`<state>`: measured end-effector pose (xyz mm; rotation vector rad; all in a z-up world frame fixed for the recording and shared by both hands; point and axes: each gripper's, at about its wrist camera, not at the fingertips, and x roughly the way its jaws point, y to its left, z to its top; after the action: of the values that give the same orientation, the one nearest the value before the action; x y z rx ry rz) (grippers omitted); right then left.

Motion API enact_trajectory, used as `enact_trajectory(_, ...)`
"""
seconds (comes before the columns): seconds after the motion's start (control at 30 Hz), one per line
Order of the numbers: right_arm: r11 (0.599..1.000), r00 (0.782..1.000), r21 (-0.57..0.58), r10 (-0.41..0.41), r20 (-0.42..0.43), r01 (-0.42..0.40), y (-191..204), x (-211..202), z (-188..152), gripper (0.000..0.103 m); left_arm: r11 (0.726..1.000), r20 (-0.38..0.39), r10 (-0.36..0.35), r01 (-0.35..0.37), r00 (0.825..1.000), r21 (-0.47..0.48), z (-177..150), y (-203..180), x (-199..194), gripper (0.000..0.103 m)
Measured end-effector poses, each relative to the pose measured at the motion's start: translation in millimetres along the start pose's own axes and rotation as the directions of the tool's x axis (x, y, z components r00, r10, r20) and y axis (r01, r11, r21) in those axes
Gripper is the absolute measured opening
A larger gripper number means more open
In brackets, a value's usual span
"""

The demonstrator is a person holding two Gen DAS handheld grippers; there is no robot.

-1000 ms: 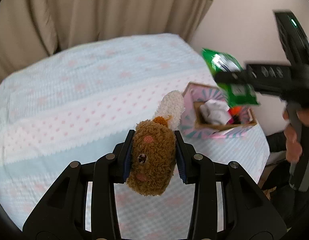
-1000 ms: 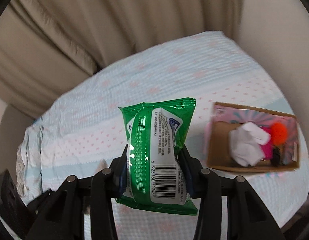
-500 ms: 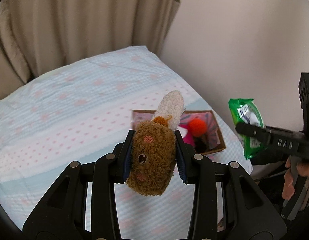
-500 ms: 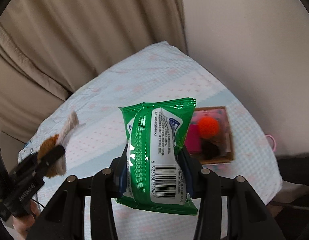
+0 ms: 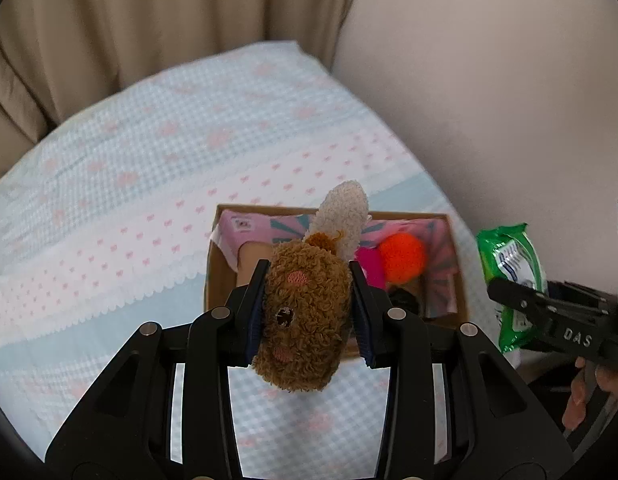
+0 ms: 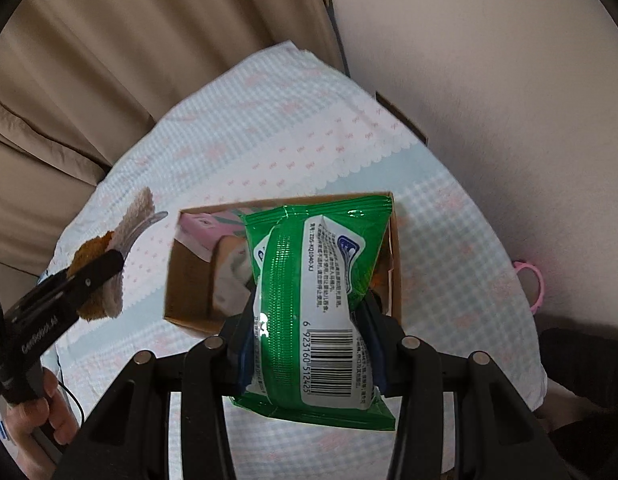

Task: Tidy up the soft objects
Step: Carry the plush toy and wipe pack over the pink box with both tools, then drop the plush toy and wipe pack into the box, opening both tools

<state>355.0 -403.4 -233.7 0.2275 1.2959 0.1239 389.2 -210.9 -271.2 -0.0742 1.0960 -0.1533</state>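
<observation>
R wrist only: pink ring (image 6: 530, 285) off bed (image 6: 269, 128) R edge. L gripper (image 5: 307, 308) clamped on plush (image 5: 305, 312), long axis pointing away, over box (image 5: 217, 264). R gripper (image 6: 309, 344) clamped on wipes pack (image 6: 313, 300), upright, above box.

Green packet (image 6: 313, 304) hides the box (image 6: 189, 280) contents — perhaps white cloth.

The box (image 6: 189, 280) on the bed (image 5: 109, 184) is open at the top. Its left half shows bare cardboard floor; an orange ball (image 5: 401, 258), a pink item (image 5: 367, 266) and white cloth (image 6: 233, 268) crowd the right and middle. A wall (image 5: 489, 100) stands close beyond the box, curtains (image 5: 149, 20) behind the bed. Left of the box, the bed lies bare.
</observation>
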Motion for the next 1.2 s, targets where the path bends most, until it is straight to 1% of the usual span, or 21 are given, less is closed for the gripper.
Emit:
enact_trajectory(0.17,0.999,0.997,0.031,0.027,-0.069,-0.025,-15,42,8,0.041,0.998,-0.073,0.049,-0.051,0.996,-0.031,7,13,52,0.034)
enact_trajectory(0.33,1.000,0.994,0.011,0.021,-0.105,-0.020,-18,84,14,0.042,0.994,-0.157,0.093,-0.102,0.983,-0.049,9,26,107,0.034)
enact_trajectory(0.47,1.000,0.994,-0.016,0.006,-0.111,-0.008,-18,107,14,0.042,0.992,-0.207,0.101,-0.114,0.973,-0.049,5,33,134,0.034)
enact_trajectory(0.57,1.000,0.994,-0.023,-0.002,-0.114,0.000,-18,119,12,0.042,0.992,-0.225,0.118,-0.126,0.967,-0.021,4,31,144,0.034)
enact_trajectory(0.63,1.000,0.994,-0.017,-0.002,-0.112,0.000,-18,123,8,0.042,0.989,-0.227,0.147,-0.147,0.963,0.013,5,27,147,0.041)
enact_trajectory(0.67,1.000,0.994,-0.016,0.002,-0.107,-0.003,-18,124,6,0.044,0.988,-0.228,0.156,-0.154,0.961,0.026,5,25,147,0.050)
enact_trajectory(0.7,1.000,0.995,-0.016,0.006,-0.101,-0.007,-18,124,6,0.047,0.987,-0.229,0.162,-0.159,0.960,0.034,6,23,146,0.071)
enact_trajectory(0.73,1.000,0.996,-0.021,0.008,-0.090,-0.010,-18,124,3,0.064,0.986,-0.221,0.164,-0.160,0.961,0.039,8,21,143,0.083)
enact_trajectory(0.77,1.000,0.996,-0.028,0.004,-0.084,-0.007,-17,123,1,0.091,0.986,-0.209,0.164,-0.158,0.964,0.044,9,19,140,0.101)
enact_trajectory(0.8,0.999,0.996,-0.032,0.005,-0.086,-0.008,-17,124,1,0.102,0.986,-0.194,0.168,-0.161,0.966,0.052,10,17,135,0.103)
enact_trajectory(0.83,0.999,0.996,-0.039,0.012,-0.091,-0.015,-17,123,-2,0.103,0.985,-0.186,0.172,-0.163,0.967,0.060,12,15,132,0.103)
enact_trajectory(0.9,0.998,0.995,-0.057,0.001,-0.096,-0.006,-14,121,-6,0.103,0.984,-0.182,0.172,-0.162,0.968,0.068,14,13,128,0.103)
enact_trajectory(0.93,0.997,0.996,-0.073,-0.019,-0.090,0.013,-13,119,-10,0.103,0.986,-0.180,0.164,-0.155,0.970,0.067,15,12,124,0.103)
enact_trajectory(1.0,0.996,0.997,-0.088,-0.027,-0.076,0.020,-12,115,-14,0.103,0.987,-0.174,0.158,-0.149,0.972,0.064,15,12,118,0.103)
enact_trajectory(1.2,0.998,0.999,-0.066,-0.022,-0.033,0.019,-11,102,-16,0.103,0.987,-0.147,0.160,-0.154,0.976,0.050,13,14,94,0.103)
